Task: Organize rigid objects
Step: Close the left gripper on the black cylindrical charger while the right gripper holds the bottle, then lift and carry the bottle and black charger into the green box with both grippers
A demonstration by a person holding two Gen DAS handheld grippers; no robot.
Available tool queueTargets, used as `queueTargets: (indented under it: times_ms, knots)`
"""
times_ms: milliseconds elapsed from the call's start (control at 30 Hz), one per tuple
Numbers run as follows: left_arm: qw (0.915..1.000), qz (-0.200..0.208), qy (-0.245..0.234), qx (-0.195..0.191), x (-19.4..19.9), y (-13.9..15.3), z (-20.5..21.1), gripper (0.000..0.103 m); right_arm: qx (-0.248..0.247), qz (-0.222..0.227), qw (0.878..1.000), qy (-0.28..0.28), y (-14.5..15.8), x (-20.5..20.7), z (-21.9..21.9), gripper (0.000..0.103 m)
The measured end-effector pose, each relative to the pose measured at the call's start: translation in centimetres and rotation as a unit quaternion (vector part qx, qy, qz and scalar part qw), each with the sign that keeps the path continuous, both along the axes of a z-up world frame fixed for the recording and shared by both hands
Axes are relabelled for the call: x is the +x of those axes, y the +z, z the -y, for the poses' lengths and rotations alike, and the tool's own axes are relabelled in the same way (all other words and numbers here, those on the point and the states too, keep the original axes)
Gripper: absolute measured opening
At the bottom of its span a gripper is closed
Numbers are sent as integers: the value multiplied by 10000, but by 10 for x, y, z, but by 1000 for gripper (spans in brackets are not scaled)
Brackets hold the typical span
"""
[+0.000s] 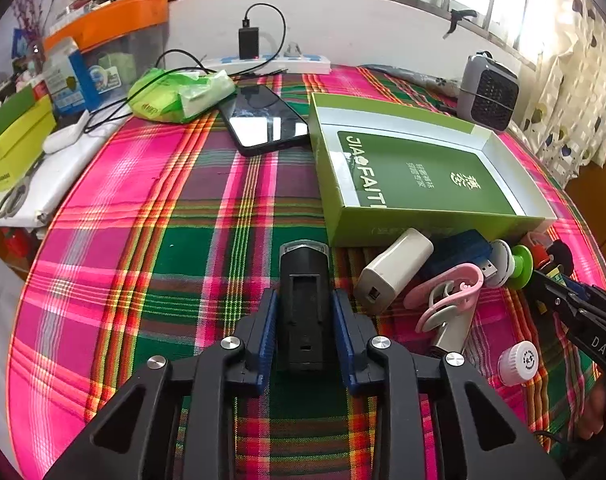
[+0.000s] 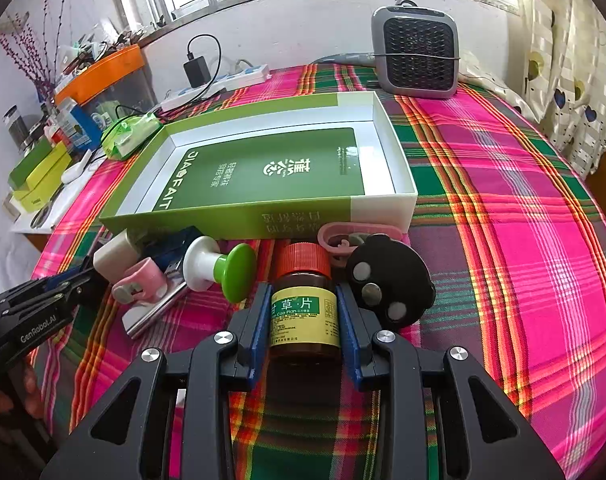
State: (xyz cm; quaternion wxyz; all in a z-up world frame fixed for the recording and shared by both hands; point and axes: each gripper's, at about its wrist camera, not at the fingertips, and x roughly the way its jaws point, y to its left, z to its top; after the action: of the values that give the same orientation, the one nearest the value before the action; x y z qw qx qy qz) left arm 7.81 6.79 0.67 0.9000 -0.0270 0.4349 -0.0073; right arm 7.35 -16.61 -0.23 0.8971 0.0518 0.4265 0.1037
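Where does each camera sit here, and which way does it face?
Left wrist: behind the left claw, facing the window across the plaid cloth; its fingers clamp a black oblong device; the right claw enters at right.
Right wrist: behind the right claw, facing the window; it clamps a brown medicine bottle with an orange cap; the left claw and part of a hand show at left.
Shared: the open green cardboard box, clutter and grey fan heater.

Black flashlight and red-capped brown pill bottle near empty green box.
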Motion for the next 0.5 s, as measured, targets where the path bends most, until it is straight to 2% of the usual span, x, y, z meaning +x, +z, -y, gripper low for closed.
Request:
queueTargets:
  times_ms: [500]
  knots:
    - [9998, 136, 3, -140, -8, 10, -3, 26, -70, 107, 9999, 84, 3, -7, 3, 33]
